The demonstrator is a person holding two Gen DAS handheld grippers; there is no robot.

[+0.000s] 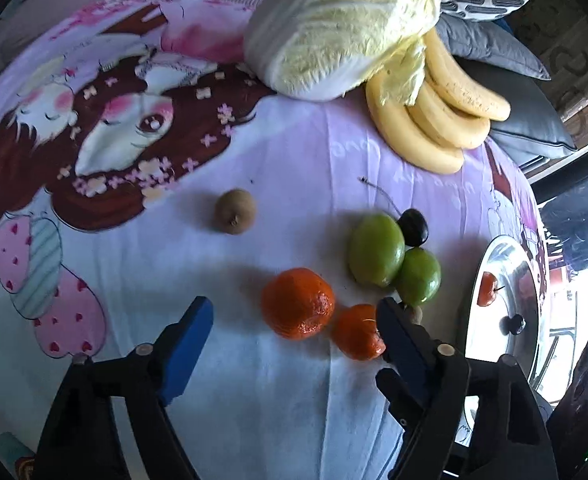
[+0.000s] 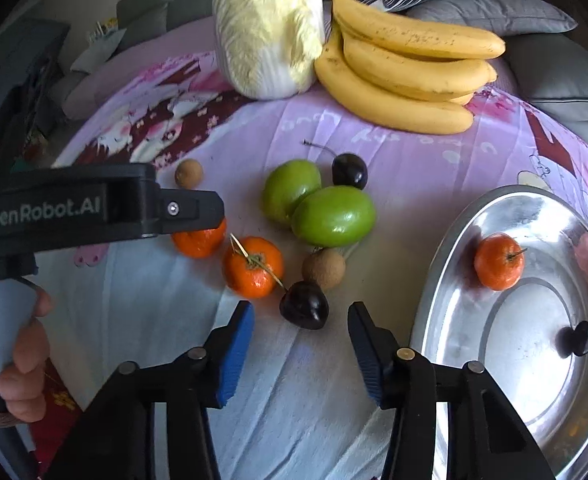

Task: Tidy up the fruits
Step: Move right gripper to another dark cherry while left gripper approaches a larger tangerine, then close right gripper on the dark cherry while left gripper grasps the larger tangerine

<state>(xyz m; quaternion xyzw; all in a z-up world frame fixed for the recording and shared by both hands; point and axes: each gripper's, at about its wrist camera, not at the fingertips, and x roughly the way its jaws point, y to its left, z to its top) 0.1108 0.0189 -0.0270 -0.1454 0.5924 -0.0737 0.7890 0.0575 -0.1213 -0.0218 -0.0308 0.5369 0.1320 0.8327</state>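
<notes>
My left gripper point(image 1: 294, 312) is open, its jaws around a large tangerine point(image 1: 298, 303) on the printed cloth; a second tangerine point(image 1: 356, 332) lies against the right finger. Two green fruits point(image 1: 376, 249) and a dark cherry point(image 1: 413, 227) lie beyond, and a brown longan point(image 1: 235, 211) lies to the left. My right gripper point(image 2: 300, 314) is open, with a dark cherry point(image 2: 304, 305) just ahead between its tips. Near it are a tangerine point(image 2: 253, 266), a longan point(image 2: 324, 268) and two green fruits point(image 2: 333, 216). The steel plate point(image 2: 454, 320) at right holds a tangerine point(image 2: 498, 261) and a cherry point(image 2: 580, 338).
A napa cabbage point(image 2: 267, 28) and a bunch of bananas point(image 2: 406, 60) lie at the far side of the table. Grey cushions point(image 2: 494, 12) sit behind them. The left gripper's body point(image 2: 93, 208) crosses the left of the right wrist view, covering part of a tangerine point(image 2: 199, 242).
</notes>
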